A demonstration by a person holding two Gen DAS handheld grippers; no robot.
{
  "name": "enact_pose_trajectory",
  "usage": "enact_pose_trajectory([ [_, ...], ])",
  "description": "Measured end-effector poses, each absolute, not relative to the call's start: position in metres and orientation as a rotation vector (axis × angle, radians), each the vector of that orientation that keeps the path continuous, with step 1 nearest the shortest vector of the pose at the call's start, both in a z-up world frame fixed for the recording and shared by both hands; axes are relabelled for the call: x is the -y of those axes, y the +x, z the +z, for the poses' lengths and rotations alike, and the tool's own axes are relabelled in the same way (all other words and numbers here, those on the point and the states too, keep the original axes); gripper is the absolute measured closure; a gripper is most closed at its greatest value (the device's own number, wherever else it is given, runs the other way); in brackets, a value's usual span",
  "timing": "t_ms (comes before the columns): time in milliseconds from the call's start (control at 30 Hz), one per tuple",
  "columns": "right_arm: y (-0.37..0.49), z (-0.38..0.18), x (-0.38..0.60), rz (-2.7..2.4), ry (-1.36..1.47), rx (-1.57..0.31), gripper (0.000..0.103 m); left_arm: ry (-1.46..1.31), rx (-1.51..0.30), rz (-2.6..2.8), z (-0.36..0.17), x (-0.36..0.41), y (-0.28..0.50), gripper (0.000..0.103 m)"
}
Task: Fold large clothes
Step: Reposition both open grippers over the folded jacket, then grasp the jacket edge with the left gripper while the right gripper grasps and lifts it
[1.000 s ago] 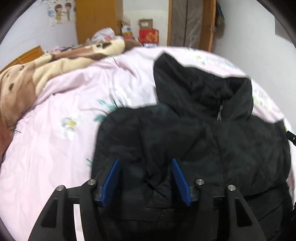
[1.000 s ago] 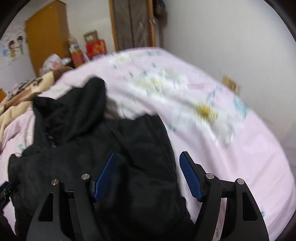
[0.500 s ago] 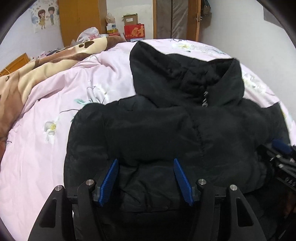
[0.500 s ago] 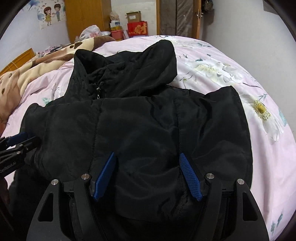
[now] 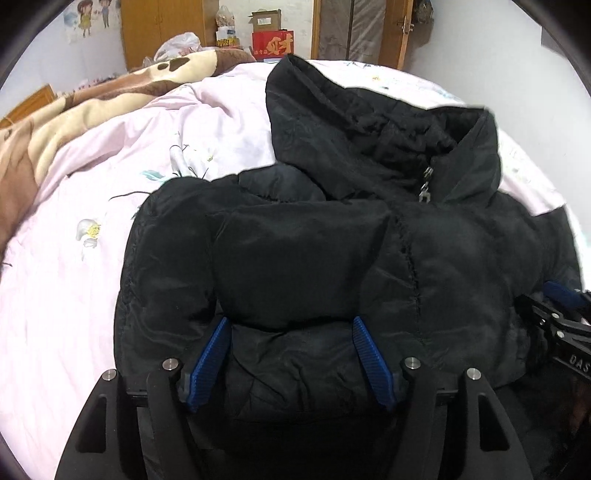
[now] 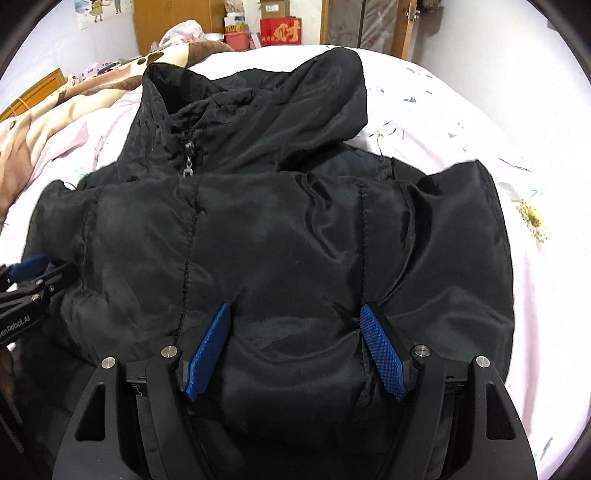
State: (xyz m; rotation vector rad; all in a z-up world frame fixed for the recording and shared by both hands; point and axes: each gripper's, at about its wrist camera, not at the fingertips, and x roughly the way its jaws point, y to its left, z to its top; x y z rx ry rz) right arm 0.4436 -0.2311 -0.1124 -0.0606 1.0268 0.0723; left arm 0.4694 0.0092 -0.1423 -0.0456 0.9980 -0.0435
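- Your black padded jacket [image 5: 314,258] lies folded on the pink floral bed [image 5: 74,295], hood [image 6: 314,96] pointing at the far wardrobe [image 5: 162,33].
- Your left claw [image 5: 290,325] is opening, blue pads astride a puffy fold near the hem, apparently not pinching.
- Your right claw [image 6: 295,314] stands wide apart over the jacket's near edge, fabric bulging between the pads.
- A brown blanket [image 5: 55,129] sits bunched off to the left.
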Motion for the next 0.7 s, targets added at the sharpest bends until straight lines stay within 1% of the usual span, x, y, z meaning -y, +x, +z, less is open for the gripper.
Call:
enact_pose_trajectory([
  [133, 0.458, -0.078, 0.243, 0.101, 0.011, -0.946, 0.030, -0.086, -0.945, -0.067, -0.110, -0.027, 0.477, 0.035],
  [200, 0.469, -0.057, 0.253, 0.097, 0.052, -0.897, 0.030, -0.094, -0.910, -0.068, -0.092, -0.037, 0.488, 0.030],
  [300, 0.496, -0.036, 0.268, 0.068, 0.086, -0.860, 0.030, -0.097, -0.856, -0.041, -0.062, -0.054, 0.519, 0.030],
  [367, 0.516, -0.025, 0.276, 0.036, 0.095, -0.844, 0.030, -0.109, -0.833, -0.041, -0.048, -0.062, 0.540, 0.026],
  [433, 0.541, -0.017, 0.285, 0.003, 0.095, -0.843, 0.030, -0.098, -0.828, -0.034, -0.036, -0.065, 0.565, 0.024],
  [533, 0.575, -0.011, 0.290, -0.019, 0.066, -0.849, 0.030, -0.104, -0.849, -0.061, -0.028, -0.065, 0.600, 0.024],
  [600, 0.598, -0.007, 0.300, -0.054, 0.117, -0.837, 0.030, -0.121, -0.839, -0.052, -0.025, -0.065, 0.619, 0.024],
  [700, 0.629, -0.009, 0.311, -0.059, 0.186, -0.879, 0.030, -0.158, -0.848, -0.044, -0.023, -0.063, 0.654, 0.024],
])
